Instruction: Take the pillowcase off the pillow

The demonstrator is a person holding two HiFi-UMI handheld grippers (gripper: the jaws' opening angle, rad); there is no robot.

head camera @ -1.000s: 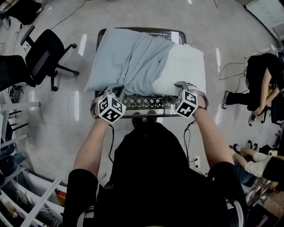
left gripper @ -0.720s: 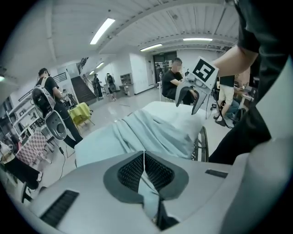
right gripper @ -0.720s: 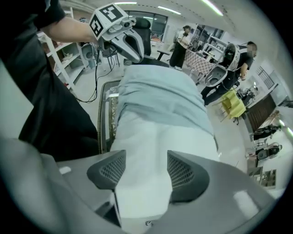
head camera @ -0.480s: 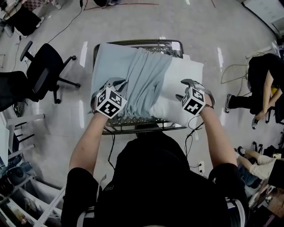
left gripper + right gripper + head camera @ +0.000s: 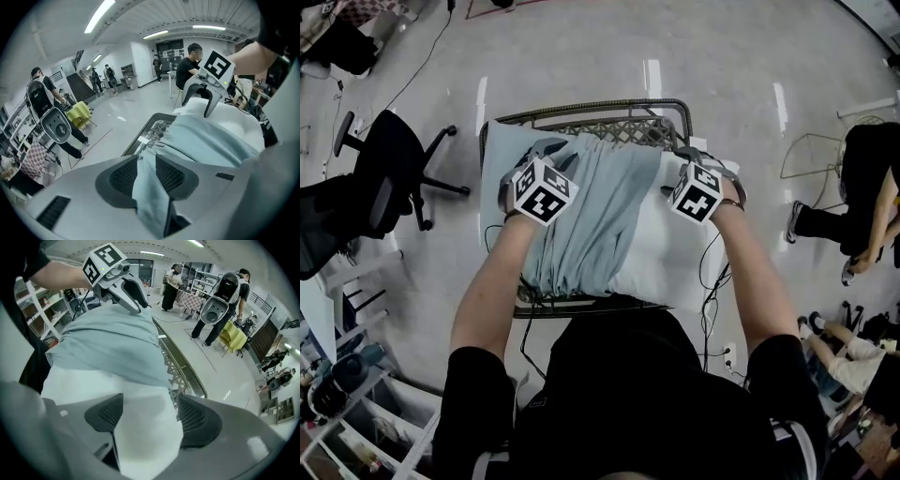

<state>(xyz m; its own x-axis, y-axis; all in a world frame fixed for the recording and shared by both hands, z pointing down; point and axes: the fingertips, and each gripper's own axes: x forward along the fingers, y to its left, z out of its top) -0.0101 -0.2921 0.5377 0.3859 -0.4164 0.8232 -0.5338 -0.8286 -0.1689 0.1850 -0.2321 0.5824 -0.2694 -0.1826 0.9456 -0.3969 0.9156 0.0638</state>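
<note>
Head view: we see pillow (image 5: 667,258) on cart (image 5: 581,116), long axis L-R, white end right; blue pillowcase (image 5: 592,220) bunched left; left claw (image 5: 551,150) narrow, pillowcase btwn; right claw (image 5: 690,156) wide, astride pillow; both just opening.

My pillowcase (image 5: 591,220) is a plain, pale blue-grey, darker in its gathered folds, and the pillow (image 5: 670,267) showing beside it is plain white. My left gripper (image 5: 146,161) and right gripper (image 5: 150,399) are light grey, and my fingers (image 5: 123,176) are faced with charcoal pads in a fine mesh texture. Each gripper carries a white cube (image 5: 546,190) printed with black square markers. The worktop (image 5: 609,125) is dark metal with an open lattice pattern. The floor (image 5: 722,56) is glossy pale grey. The office chair (image 5: 389,155) and my shirt (image 5: 628,394) are both black.
</note>
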